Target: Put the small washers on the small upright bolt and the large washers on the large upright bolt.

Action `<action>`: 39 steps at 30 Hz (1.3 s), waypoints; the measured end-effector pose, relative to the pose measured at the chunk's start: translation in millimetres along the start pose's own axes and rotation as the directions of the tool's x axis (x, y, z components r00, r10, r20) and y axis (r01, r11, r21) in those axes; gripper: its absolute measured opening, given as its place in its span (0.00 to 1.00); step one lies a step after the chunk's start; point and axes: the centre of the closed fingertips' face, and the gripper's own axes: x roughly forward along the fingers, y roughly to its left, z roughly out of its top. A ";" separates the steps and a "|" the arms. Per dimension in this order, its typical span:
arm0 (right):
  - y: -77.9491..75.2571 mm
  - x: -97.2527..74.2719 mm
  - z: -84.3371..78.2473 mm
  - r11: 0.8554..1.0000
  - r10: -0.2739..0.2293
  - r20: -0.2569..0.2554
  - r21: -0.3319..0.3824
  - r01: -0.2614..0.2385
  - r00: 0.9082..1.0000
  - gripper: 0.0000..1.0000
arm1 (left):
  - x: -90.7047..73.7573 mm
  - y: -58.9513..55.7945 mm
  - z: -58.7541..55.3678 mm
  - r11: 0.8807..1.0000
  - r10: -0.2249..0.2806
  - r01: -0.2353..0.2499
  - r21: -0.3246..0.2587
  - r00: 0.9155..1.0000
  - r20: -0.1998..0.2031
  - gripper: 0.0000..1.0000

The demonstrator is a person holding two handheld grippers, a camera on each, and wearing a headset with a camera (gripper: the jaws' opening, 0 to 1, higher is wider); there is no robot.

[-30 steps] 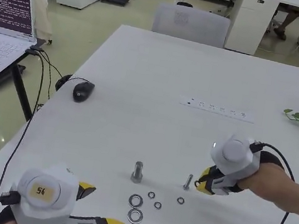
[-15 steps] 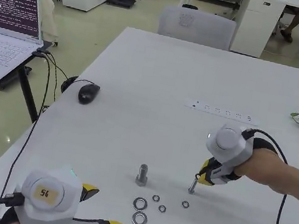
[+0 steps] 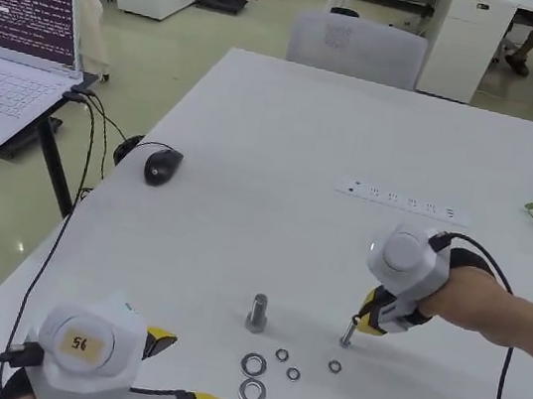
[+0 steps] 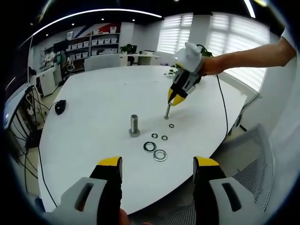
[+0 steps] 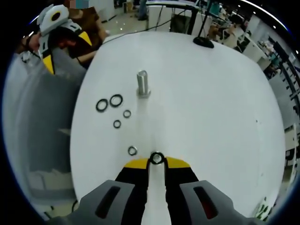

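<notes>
Two bolts stand upright on the table point(image 3: 256, 138), long axes vertical: large bolt point(image 3: 257, 312) left, small bolt point(image 3: 346, 338) right. Right gripper point(image 3: 360, 326) pinches a small washer point(image 5: 157, 158) atop the small bolt. Left gripper point(image 3: 182, 375) hovers nearer, jaws spread, empty.

Seen from the head view, the large bolt point(image 3: 257, 314) stands upright on the table point(image 3: 256, 138) at lower centre, with the small bolt point(image 3: 348, 334) upright to its right. The right gripper point(image 3: 360, 326) reaches in from the right edge, its jaws on either side of the small bolt's top. Two large washers point(image 3: 254, 364) lie just below the large bolt, one under the other. Three small washers point(image 3: 293, 374) lie to their right, the rightmost just below the small bolt. The left gripper point(image 3: 182, 376) sits at lower left. A mouse point(image 3: 162, 166) lies left of centre, a power strip point(image 3: 402, 202) right of centre, and a laptop point(image 3: 9, 41) off the table at upper left.
</notes>
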 end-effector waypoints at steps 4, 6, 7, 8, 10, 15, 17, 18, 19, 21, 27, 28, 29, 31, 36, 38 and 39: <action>0.1 -0.1 0.9 1.000 0.000 0.001 0.003 0.000 1.000 0.13 | 1.2 -0.6 1.2 1.000 -0.003 0.003 0.003 1.000 -0.001 0.61; 0.6 0.4 1.1 1.000 0.003 0.001 0.002 -0.003 1.000 0.13 | 1.2 -0.6 2.3 1.000 -0.004 0.004 0.003 1.000 0.001 0.61; 0.1 1.2 1.0 1.000 0.003 0.000 -0.001 -0.003 1.000 0.13 | 1.2 -0.3 2.6 1.000 -0.004 0.004 0.003 1.000 0.001 0.61; 0.0 1.4 1.0 1.000 0.002 0.000 -0.002 -0.002 1.000 0.13 | 1.2 -0.1 2.8 1.000 -0.003 0.003 0.004 1.000 -0.001 0.61; 0.1 2.0 1.5 1.000 0.003 0.000 -0.002 -0.003 1.000 0.13 | 1.0 0.5 3.0 1.000 -0.002 0.002 0.006 1.000 -0.002 0.60; 0.9 4.6 -1.1 1.000 0.008 -0.009 -0.006 -0.008 1.000 0.13 | 0.8 2.2 2.1 1.000 0.001 -0.001 0.004 1.000 -0.003 0.60; 1.2 5.5 -1.6 1.000 0.010 -0.011 -0.005 -0.010 1.000 0.13 | 0.8 2.0 1.7 1.000 0.001 -0.001 0.002 1.000 -0.003 0.60; 1.5 6.0 -1.7 1.000 0.011 -0.012 -0.006 -0.011 1.000 0.13 | 1.1 2.0 1.4 1.000 0.002 -0.001 0.002 1.000 -0.004 0.60; 1.2 6.7 -1.9 1.000 0.011 -0.013 -0.008 -0.011 1.000 0.13 | 1.3 2.0 1.0 1.000 0.002 -0.002 0.002 1.000 -0.005 0.60; 1.5 7.5 -1.5 1.000 0.012 -0.014 -0.010 -0.012 1.000 0.13 | 1.6 1.2 1.1 1.000 0.001 -0.001 0.000 1.000 -0.005 0.60; 2.5 10.8 -1.7 1.000 0.014 -0.026 -0.011 -0.014 1.000 0.13 | 3.2 1.4 1.0 1.000 0.002 -0.002 -0.001 1.000 -0.006 0.60; 2.6 12.0 -2.4 1.000 0.014 -0.031 -0.013 -0.015 0.999 0.13 | 3.4 1.4 1.0 1.000 0.002 -0.002 0.000 1.000 -0.007 0.60; 2.7 12.8 -2.6 1.000 0.014 -0.032 -0.013 -0.015 0.999 0.13 | 3.6 1.3 1.1 1.000 0.001 -0.001 -0.001 1.000 -0.007 0.60; 2.9 15.2 -3.4 1.000 0.018 -0.035 -0.006 -0.018 0.999 0.13 | 3.6 1.3 1.0 1.000 0.001 -0.001 0.001 1.000 -0.008 0.60; 3.6 22.1 -6.3 1.000 0.023 -0.041 0.009 -0.022 0.999 0.13 | 3.7 1.1 0.1 1.000 -0.001 0.001 0.000 1.000 -0.011 0.60; 4.4 24.8 -7.2 1.000 0.023 -0.044 0.011 -0.023 0.999 0.13 | 3.7 0.7 0.2 1.000 -0.001 0.001 0.001 1.000 -0.012 0.60; 3.8 27.3 -7.7 1.000 0.025 -0.044 0.015 -0.025 0.999 0.13 | 3.8 0.6 0.1 1.000 -0.002 0.002 0.000 1.000 -0.013 0.60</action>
